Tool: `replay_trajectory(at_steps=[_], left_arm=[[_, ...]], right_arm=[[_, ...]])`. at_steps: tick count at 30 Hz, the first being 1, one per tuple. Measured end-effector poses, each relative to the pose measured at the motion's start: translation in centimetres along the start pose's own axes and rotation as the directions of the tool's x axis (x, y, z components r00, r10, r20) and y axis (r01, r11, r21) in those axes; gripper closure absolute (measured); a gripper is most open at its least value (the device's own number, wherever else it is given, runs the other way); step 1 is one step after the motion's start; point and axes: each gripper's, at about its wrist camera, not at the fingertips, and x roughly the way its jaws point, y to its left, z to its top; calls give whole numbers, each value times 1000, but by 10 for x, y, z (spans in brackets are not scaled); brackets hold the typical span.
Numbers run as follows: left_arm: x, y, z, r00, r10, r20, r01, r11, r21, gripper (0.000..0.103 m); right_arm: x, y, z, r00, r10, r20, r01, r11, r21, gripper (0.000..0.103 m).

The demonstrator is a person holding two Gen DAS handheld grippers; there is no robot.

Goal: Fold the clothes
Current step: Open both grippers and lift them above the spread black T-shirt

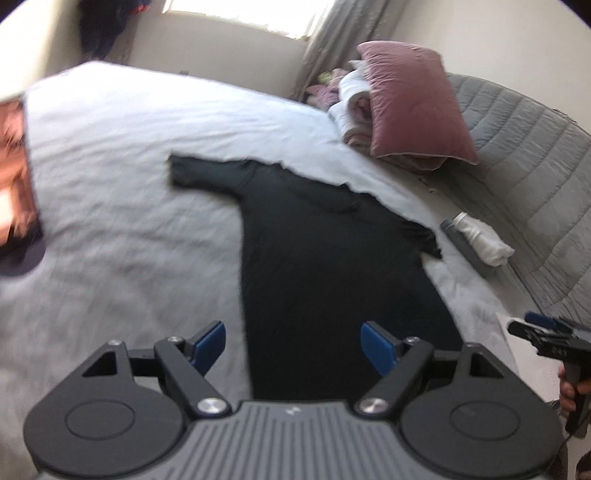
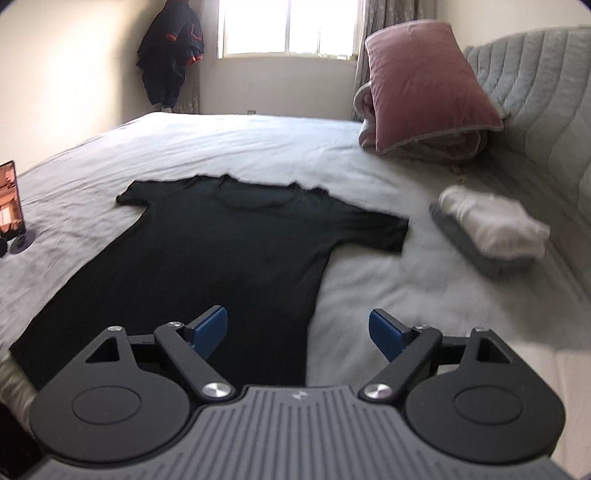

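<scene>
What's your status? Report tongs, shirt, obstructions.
Left tongs and right tongs open, empty. Black short-sleeved cotton T-shirt spread flat on pale bedsheet. Nothing on it.

A bedroom in a home. Big bed w/ pale wrinkled sheet and grey quilted headboard. Pink pillow on a folded blanket, curtained window, dark jacket hanging in the corner, folded clothes near the headboard.

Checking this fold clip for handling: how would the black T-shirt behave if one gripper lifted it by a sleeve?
The black T-shirt lies flat and thin on the bed sheet, so it likely drapes limply. It probably drags, bunching the wrinkled sheet.
</scene>
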Motion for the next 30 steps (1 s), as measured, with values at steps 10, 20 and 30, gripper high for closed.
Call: replay_trajectory(at_steps=[10,20,30], left_arm=[[13,12,-15,999,36,13,-35,998,-59,21],[73,-60,35,998,17,53,-20,998,61,21],[179,-142,79,1000,-15,24,10,979,201,21]], right_arm=[[8,-12,-32,998,-21,-65,24,998,56,16],[58,-44,14,999,-10,-36,13,996,90,15],[140,-94,53,999,10,-39,-1,977,211,15]])
